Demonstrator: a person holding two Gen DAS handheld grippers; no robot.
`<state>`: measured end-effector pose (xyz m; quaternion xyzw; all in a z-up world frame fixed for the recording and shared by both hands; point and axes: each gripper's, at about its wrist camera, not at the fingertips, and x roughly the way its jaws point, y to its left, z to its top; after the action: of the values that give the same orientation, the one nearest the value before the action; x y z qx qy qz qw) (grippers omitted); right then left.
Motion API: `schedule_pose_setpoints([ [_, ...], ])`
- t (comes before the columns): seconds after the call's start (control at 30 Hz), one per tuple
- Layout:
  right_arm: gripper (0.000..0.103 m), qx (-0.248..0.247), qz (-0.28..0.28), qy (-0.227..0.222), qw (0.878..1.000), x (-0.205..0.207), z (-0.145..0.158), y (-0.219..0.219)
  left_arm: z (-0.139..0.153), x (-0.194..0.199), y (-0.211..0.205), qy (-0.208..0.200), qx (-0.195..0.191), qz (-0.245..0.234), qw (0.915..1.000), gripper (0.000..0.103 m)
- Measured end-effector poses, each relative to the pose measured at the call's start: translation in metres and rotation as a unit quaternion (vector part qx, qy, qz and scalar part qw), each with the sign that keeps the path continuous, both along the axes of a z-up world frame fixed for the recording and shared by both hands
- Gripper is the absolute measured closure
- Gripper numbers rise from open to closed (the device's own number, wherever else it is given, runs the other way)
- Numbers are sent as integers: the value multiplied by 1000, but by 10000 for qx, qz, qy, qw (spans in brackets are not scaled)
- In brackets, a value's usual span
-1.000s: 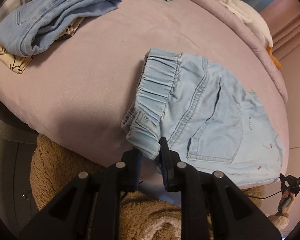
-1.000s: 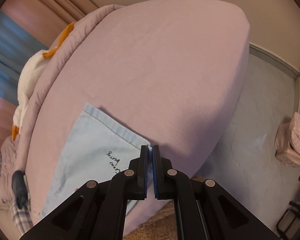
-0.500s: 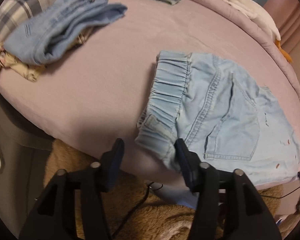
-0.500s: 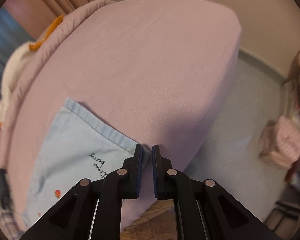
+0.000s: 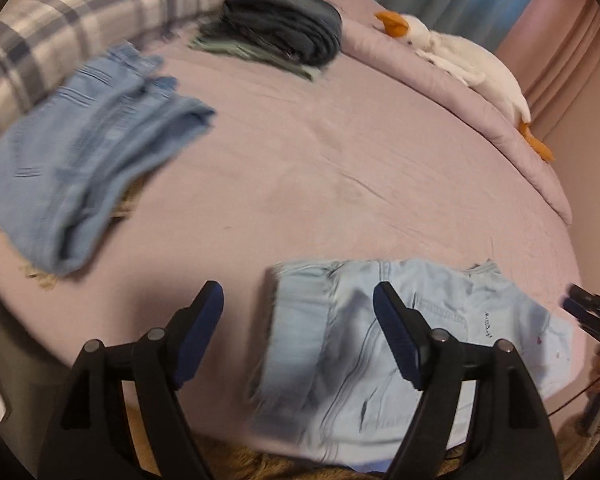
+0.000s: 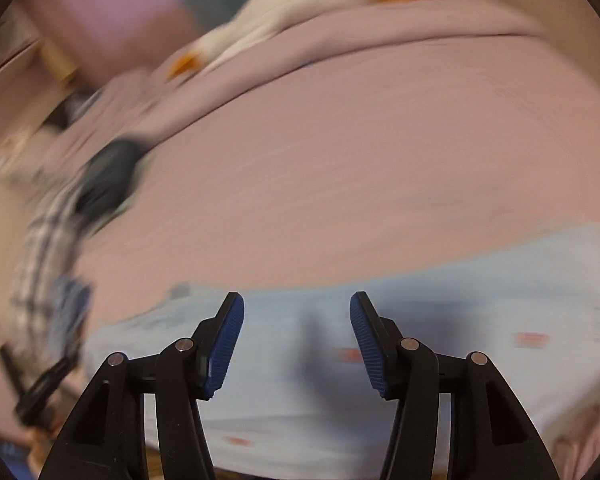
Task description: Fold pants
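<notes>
The pants [image 5: 380, 340] are being left flat on the bed [image 5: 320, 168] — nothing is being gripped. Both claws — left gripper [image 5: 298, 304], right gripper [image 6: 296, 312] — are being opened.

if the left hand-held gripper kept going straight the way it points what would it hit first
Most likely the light blue pants lying on the pink bedsheet. The left hand-held gripper points down at their waistband end, its jaws opening with nothing clamped between them. Blur and depth leave the exact contact spot unclear.

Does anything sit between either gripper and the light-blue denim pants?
Nothing visible does. The left gripper and right gripper, jaws opening, hover directly over the light-blue denim pants, pads clear of the fabric.
</notes>
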<state>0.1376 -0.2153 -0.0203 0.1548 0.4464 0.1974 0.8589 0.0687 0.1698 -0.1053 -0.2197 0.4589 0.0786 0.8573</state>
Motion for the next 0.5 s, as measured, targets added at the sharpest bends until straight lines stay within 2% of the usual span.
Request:
schedule_pose_setpoints([
  [0.07, 48, -8, 518, 136, 9986, 15, -5, 52, -12, 8, 3, 187, -146, -146, 9996, 25],
  [0.17, 48, -124, 945, 243, 9951, 28, -12, 105, -31, 9, 5, 449, -508, -49, 9977, 24],
  [0.23, 48, -198, 1135, 369, 9926, 36, -17, 134, -40, 4, 5, 403, -508, -97, 9979, 32],
  [0.3, 48, -294, 1237, 422, 9910, 39, -24, 150, -40, -5, 1, 316, -443, -129, 9984, 47],
  [0.37, 48, -488, 1273, 515, 9893, 43, -29, 148, -38, -10, -1, 258, -564, -137, 9980, 56],
  [0.5, 48, -657, 1381, 742, 9855, 42, -46, 157, -38, -20, -6, 118, -428, -73, 9990, 57],
])
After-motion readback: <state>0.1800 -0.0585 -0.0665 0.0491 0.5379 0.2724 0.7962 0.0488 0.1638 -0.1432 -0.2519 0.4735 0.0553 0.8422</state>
